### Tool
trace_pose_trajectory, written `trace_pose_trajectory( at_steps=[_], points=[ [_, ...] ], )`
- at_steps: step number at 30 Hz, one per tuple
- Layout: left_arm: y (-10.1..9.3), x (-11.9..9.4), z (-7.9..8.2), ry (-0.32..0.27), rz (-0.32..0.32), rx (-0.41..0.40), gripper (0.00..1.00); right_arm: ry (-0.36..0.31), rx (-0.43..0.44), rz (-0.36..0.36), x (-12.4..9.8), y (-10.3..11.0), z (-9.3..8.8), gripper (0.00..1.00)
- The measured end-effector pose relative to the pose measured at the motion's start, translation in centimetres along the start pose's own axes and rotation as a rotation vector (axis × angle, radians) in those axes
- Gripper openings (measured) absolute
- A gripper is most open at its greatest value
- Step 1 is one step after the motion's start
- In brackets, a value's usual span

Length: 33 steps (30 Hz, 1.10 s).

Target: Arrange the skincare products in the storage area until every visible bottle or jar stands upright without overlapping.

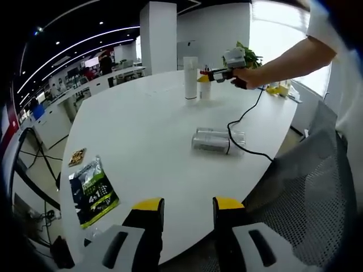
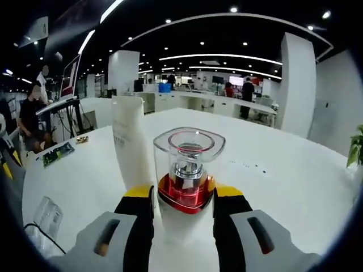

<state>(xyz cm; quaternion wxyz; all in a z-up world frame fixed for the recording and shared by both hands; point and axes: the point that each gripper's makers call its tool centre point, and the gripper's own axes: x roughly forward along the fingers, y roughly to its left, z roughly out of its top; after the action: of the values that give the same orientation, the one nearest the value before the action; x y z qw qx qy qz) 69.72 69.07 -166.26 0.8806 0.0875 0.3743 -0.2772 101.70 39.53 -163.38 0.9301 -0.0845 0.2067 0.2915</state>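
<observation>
On the white table (image 1: 142,136): your skincare products were spread across the far half.
Right gripper (image 2: 182,198): clenched on a clear-capped bottle (image 2: 187,170); its red collar sat between your two yellow-tipped jaws, the cap rising above them.
Bottle position: upright, just beside a tall white tube (image 2: 129,144) standing to its left.
Left gripper (image 1: 188,207): released, jaws parted over the near table edge, nothing between them.
Lying item: a clear bottle (image 1: 218,140) lay on its side mid-table, well apart from your left gripper, under a black cable (image 1: 241,122).
Elsewhere: a green packet (image 1: 92,190) lay near the table's left edge.
</observation>
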Motion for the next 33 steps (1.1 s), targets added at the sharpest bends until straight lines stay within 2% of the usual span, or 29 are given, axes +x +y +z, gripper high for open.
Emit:
trace_pose_trajectory(
  at_steps=[3,6,9,13,17,21,26,29,33],
  points=[
    [-0.1,0.0,0.0,0.001,-0.004,0.003,0.35,0.028,0.014,-0.021,-0.2,-0.3,-0.9,0.47],
    [-0.2,0.0,0.1,-0.006,-0.007,0.009,0.35,0.035,0.028,-0.011,-0.9,0.1,-1.5,0.46],
    [-0.2,0.0,0.1,-0.007,-0.007,0.009,0.35,0.082,0.04,0.013,-1.6,0.1,-2.5,0.44],
    [-0.3,0.0,0.1,-0.004,-0.009,0.007,0.35,0.105,0.041,0.126,-2.3,0.8,-2.0,0.37],
    [-0.4,0.0,0.1,-0.006,-0.014,0.014,0.35,0.134,-0.038,0.19,-2.5,0.6,-1.2,0.36],
    [-0.5,0.0,0.0,0.003,-0.018,0.022,0.35,0.179,-0.088,0.223,-2.4,0.5,-1.0,0.39],
    [-0.7,0.0,0.0,0.006,-0.025,0.023,0.35,0.214,-0.156,0.293,-2.1,1.0,-1.0,0.39],
    [-0.8,0.0,0.0,0.005,-0.026,0.022,0.35,0.219,-0.127,0.318,-1.7,0.6,-0.9,0.38],
    [-0.7,0.0,0.0,0.005,-0.025,0.016,0.34,0.238,-0.167,0.318,-1.6,0.4,-1.0,0.32]
  ],
)
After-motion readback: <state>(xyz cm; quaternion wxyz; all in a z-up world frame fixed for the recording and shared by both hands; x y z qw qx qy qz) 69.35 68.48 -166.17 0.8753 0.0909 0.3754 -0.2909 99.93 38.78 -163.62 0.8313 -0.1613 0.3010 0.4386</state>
